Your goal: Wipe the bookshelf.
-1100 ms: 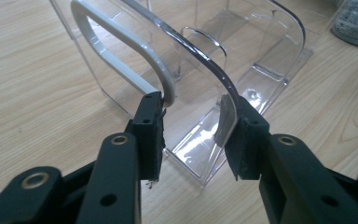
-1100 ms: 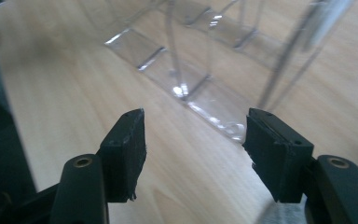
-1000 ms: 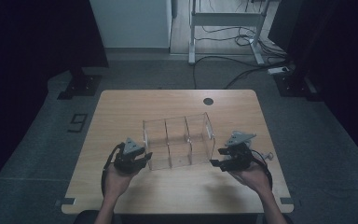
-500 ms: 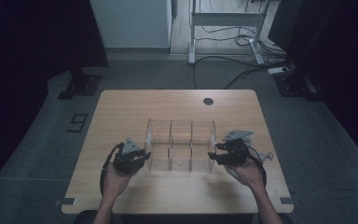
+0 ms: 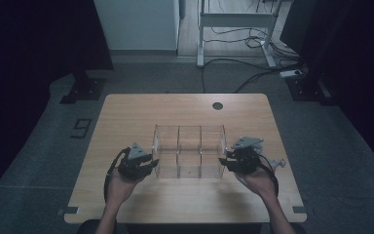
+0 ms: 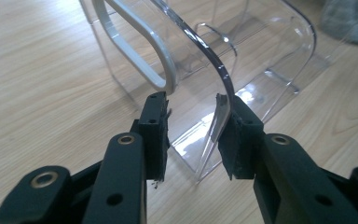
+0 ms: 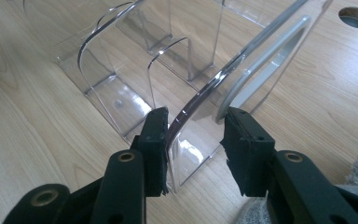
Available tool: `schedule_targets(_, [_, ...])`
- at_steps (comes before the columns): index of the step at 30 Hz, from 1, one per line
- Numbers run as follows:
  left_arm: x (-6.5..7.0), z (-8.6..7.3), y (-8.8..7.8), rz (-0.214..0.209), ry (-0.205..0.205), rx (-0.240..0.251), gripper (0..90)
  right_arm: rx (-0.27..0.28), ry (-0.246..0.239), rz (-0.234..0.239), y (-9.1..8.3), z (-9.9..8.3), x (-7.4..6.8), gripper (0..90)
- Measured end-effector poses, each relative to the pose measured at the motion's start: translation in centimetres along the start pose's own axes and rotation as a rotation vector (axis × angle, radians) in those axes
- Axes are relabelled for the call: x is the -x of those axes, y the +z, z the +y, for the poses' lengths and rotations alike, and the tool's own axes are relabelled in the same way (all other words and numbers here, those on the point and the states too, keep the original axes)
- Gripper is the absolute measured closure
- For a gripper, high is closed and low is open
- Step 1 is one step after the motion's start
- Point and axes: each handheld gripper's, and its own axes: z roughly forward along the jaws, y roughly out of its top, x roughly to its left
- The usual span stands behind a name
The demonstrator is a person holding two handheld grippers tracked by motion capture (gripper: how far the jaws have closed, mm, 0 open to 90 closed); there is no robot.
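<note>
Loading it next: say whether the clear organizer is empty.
Empty: the clear organizer shows bare wood through all three compartments.

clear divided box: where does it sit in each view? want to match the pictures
High view: the clear divided box stands at the table's centre, between the left gripper and the right gripper.
Left gripper view: upper centre and right, one end wall between the fingers.
Right gripper view: upper centre, the other end wall between the fingers.
Shared landmark: the box's inner dividers.
</note>
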Motion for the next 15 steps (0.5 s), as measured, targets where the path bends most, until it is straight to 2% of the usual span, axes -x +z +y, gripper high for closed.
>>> schedule_targets(4, [-0.2, 0.3, 0.3, -0.013, 0.008, -0.001, 64.9, -0.004, 0.009, 0.001, 0.1, 0.2, 0.5, 60.5])
schedule_targets(10, [-0.9, 0.9, 1.0, -0.015, 0.017, -0.002, 64.8, 0.0, 0.023, 0.028, 0.6, 0.5, 1.6, 59.7])
schedule_targets(15, [-1.6, 1.6, 1.6, -0.022, 0.012, -0.006, 64.5, -0.002, 0.035, 0.031, 1.2, 1.1, 2.6, 59.5])
